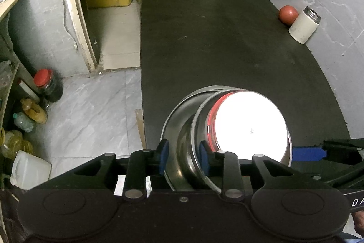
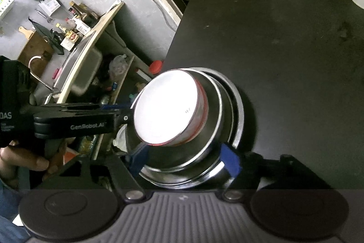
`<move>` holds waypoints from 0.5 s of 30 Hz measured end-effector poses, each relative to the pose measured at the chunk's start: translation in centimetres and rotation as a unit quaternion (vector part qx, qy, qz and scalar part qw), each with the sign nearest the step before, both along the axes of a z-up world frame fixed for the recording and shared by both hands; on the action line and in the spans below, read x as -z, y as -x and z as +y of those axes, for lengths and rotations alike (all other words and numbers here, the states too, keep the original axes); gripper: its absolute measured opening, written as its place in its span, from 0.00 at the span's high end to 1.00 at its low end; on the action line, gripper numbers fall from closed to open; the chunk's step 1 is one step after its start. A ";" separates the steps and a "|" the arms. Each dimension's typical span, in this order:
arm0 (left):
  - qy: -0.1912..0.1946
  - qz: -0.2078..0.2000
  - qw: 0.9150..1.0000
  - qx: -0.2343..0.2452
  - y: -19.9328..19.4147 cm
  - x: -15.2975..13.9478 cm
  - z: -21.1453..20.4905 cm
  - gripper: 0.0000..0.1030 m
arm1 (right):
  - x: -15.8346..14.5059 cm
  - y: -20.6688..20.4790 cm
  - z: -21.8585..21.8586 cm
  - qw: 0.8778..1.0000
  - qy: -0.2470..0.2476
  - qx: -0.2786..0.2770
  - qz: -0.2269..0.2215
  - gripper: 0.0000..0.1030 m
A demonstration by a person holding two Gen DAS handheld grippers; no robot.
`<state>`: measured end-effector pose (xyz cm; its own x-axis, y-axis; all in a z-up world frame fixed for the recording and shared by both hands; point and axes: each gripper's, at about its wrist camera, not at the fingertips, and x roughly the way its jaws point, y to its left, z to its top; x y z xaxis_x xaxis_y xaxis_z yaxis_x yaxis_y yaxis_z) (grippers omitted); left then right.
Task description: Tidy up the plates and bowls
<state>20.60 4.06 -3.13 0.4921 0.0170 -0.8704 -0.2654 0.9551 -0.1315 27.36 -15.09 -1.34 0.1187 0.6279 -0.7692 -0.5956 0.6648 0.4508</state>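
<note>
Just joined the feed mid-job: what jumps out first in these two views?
A glaring white, red-rimmed bowl sits upside down on nested steel bowls near the black table's left front edge. Both grippers flank the stack: the left gripper straddles the steel rims, and the right gripper brackets the near side. Far back right stand a tomato and a white jar.
</note>
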 end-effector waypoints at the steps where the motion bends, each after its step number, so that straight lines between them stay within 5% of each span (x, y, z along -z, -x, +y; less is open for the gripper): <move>1: 0.000 0.000 1.000 0.000 0.1 0.0 0.0 0.68 | 0.0 0.0 -0.1 1.000 -0.002 0.001 0.000 0.27; 3: 0.000 0.000 1.000 0.001 0.3 -0.1 -0.1 0.66 | 0.0 0.0 -0.1 1.000 -0.004 0.003 0.001 0.26; 6: -0.028 0.005 1.000 -0.005 0.4 -0.3 -0.2 0.40 | -0.1 0.1 -0.2 1.000 -0.004 0.009 -0.003 0.23; 15: -0.023 -0.021 1.000 0.003 1.5 -1.0 1.0 0.26 | -0.4 1.3 -0.6 0.999 -0.003 0.042 -0.025 0.18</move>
